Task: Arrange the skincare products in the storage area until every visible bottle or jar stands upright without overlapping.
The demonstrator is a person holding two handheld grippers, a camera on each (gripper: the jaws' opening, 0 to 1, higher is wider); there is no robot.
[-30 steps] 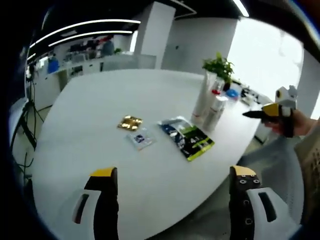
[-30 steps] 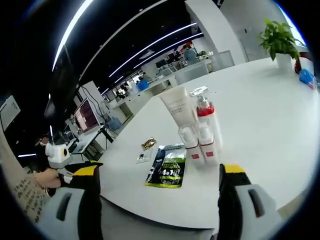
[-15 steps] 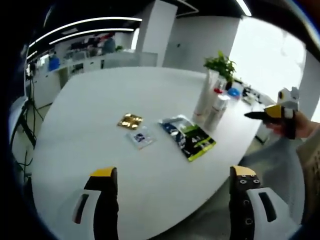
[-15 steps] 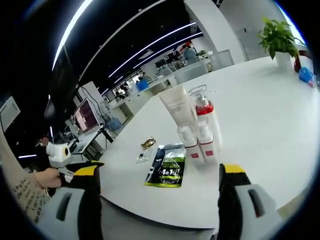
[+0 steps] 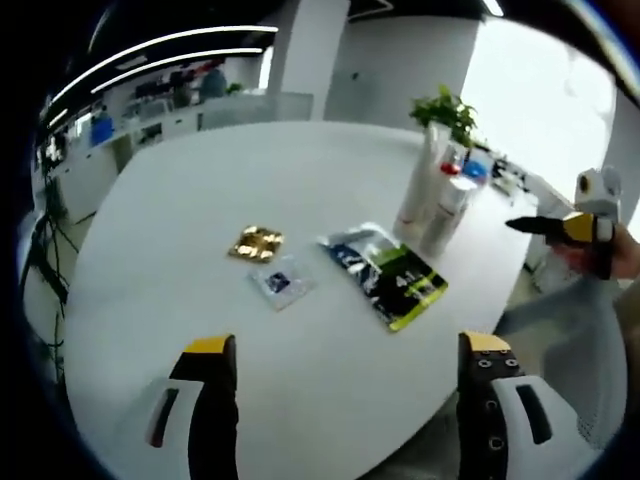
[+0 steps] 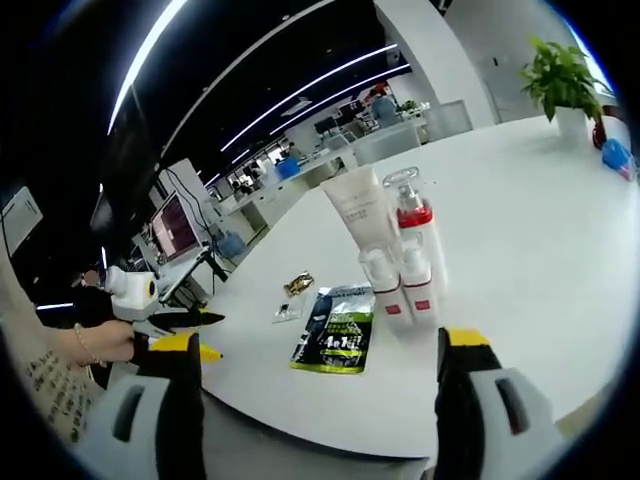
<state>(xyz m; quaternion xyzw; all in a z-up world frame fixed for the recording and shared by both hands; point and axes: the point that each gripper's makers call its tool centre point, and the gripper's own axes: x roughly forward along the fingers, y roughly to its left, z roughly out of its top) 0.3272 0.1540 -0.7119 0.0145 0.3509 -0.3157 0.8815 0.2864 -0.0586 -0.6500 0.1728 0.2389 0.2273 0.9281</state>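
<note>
- Big white round table [image 5: 180, 230] w/ a tight cluster of skincare bottles [image 6: 398, 262] on it: a tall white tube [image 6: 352, 214] at the back, a red-collared pump bottle [image 6: 414, 228] beside it, two small white bottles w/ red labels [image 6: 402, 292] in front
- All four look upright and packed touching or nearly so; can't tell from here whether any lean on each other
- Lying flat on the table nearby: a green-and-black sachet pack [image 5: 393, 276], a small clear sachet [image 5: 279, 281], a gold foil packet [image 5: 255, 242] (these lie flat by nature; whether they count as targets is unclear)
- Left gripper [image 5: 340, 400] hangs over the near table edge, jaws spread wide, nothing between them
- Right gripper [image 6: 318, 400] also off the table edge, jaws wide apart and empty
- Key relation: in the right gripper view the bottle cluster sits straight ahead, just past the jaw tips and slightly toward the right jaw, long axes vertical; in the left gripper view the same cluster [image 5: 432, 200] is well off to the right and farther away, the flat packs between
- So I'd judge the right gripper is the nearer one for the bottles, the left for the sachets
- Seen from the left gripper view, the right gripper [image 5: 560, 228] is held in a hand [image 5: 625, 262] by the table's far-right edge, pointed toward the bottles
- Potted plant [image 6: 562, 75] and a blue item [image 6: 613, 153] stand far across the table, well apart from the products
- Prob. next step is spacing the bottles out w/o tipping them; the tall tube looks the likeliest to topple
</note>
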